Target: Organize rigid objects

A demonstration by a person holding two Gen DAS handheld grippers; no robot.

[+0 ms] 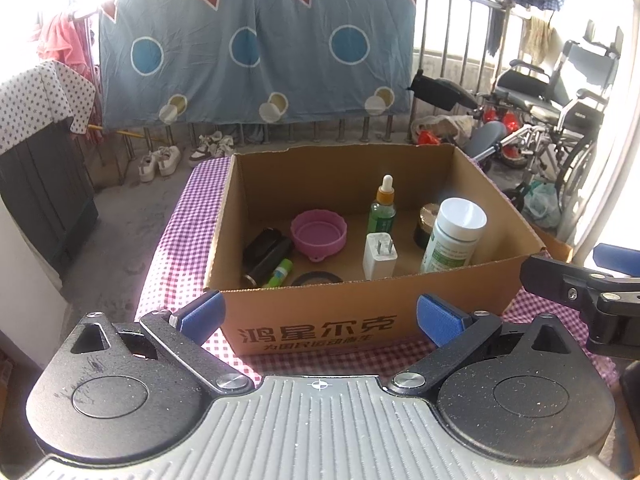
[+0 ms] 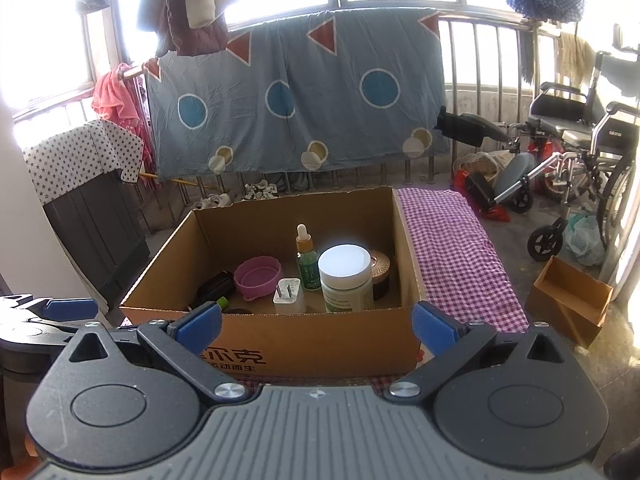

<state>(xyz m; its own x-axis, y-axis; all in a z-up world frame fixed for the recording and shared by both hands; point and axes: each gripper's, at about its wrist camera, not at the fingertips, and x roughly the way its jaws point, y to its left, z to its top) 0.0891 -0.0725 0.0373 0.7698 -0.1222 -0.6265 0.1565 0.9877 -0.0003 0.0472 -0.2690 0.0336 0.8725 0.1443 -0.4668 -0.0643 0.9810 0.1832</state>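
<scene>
Both my left gripper (image 1: 319, 316) and right gripper (image 2: 316, 322) hang open and empty, and with every item I see sitting inside the cardboard box (image 1: 320, 322), I judge the sorting nearly finished.

- One cardboard box (image 1: 320, 320), straight ahead of both sets of jaws.
- Inside it, beyond the jaws: two bottles, one white-capped (image 1: 454, 236) and one dropper (image 1: 383, 210).
- One pink bowl (image 1: 319, 234).
- One white plug (image 1: 379, 256).
- One dark jar (image 2: 378, 272).

Box: brown cardboard box (image 1: 320, 320), black print
Surface: purple-white checked cloth surface (image 2: 460, 248)
Bowl: pink scalloped plastic bowl (image 1: 319, 233), 9 o'clock of green dropper bottle (image 1: 383, 210)
Charger: white plug charger (image 1: 379, 256)
Sheet: blue hanging sheet (image 1: 256, 52), red triangles
</scene>
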